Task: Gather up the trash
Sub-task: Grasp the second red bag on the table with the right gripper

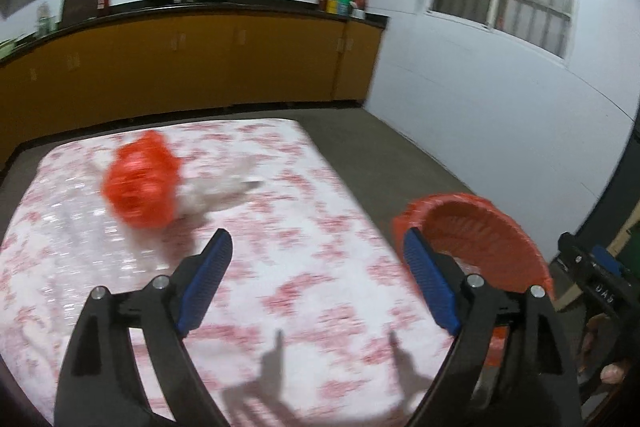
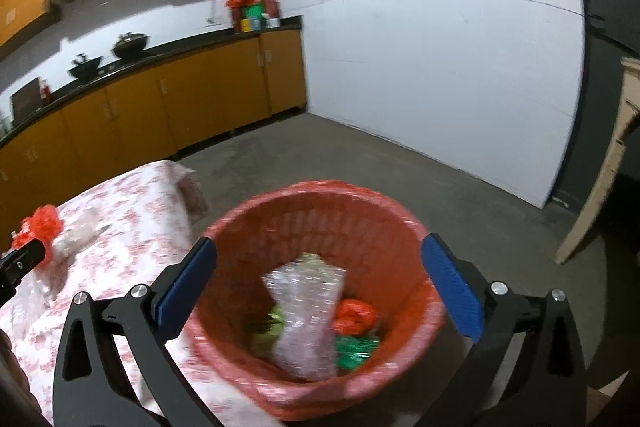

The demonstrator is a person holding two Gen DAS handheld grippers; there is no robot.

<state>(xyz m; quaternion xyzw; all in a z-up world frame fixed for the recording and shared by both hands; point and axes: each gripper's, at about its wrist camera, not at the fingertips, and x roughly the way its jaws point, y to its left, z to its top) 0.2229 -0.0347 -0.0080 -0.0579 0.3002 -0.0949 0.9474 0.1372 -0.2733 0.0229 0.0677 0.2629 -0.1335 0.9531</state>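
trash basket [image 2: 320, 227]: clear wrap [image 2: 308, 311], red, green bits inside | left claw [image 1: 316, 283], right claw [image 2: 320, 291] spread, empty

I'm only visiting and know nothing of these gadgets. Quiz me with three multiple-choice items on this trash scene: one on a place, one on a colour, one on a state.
1. Where is the clear bubble-wrap bag?
A. on the table
B. in the bin
C. on the counter

2. What colour is the trash bin?
A. orange-red
B. blue
C. grey

3. How does the right gripper stand?
A. shut on a bag
B. shut, empty
C. open, empty

Answers: 1 B, it lies inside the bin among other scraps. 2 A, the bin's mesh wall is orange-red. 3 C, the blue fingers stand wide apart over the bin, holding nothing.
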